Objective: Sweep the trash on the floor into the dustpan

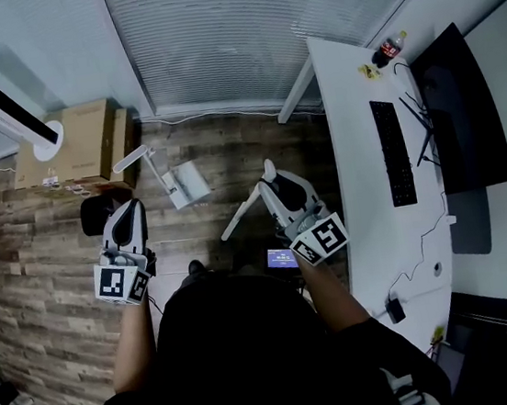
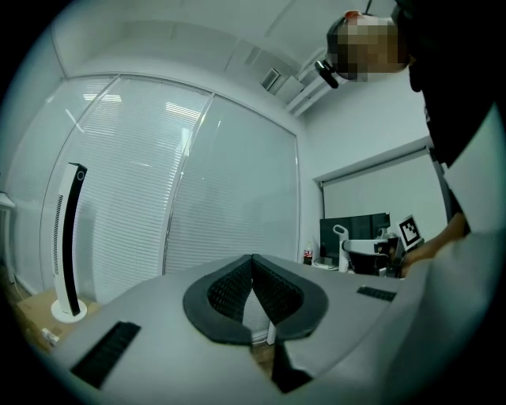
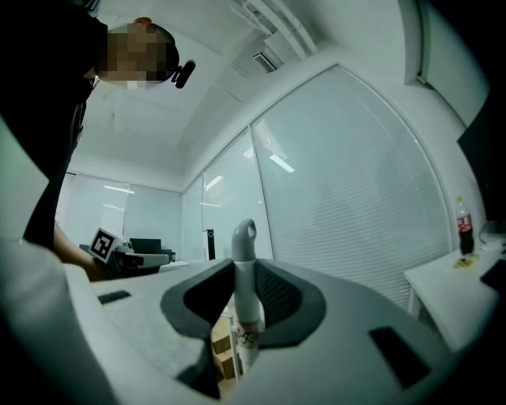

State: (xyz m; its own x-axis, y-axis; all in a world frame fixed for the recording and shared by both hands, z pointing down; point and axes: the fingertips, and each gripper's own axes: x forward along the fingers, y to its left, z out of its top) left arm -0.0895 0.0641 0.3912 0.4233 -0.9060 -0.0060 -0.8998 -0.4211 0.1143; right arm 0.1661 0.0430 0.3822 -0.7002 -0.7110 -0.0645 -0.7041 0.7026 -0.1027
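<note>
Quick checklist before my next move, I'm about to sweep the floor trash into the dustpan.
1. Right gripper shut on the broom handle: ok.
2. Left gripper holding the dustpan: not ok, its jaws are together with nothing between them.
3. Dustpan in sight on the wooden floor, ahead between the grippers: ok.
4. Trash spotted on the floor: cannot tell.
5. Broom head in sight: cannot tell, only the handle shows.
</note>
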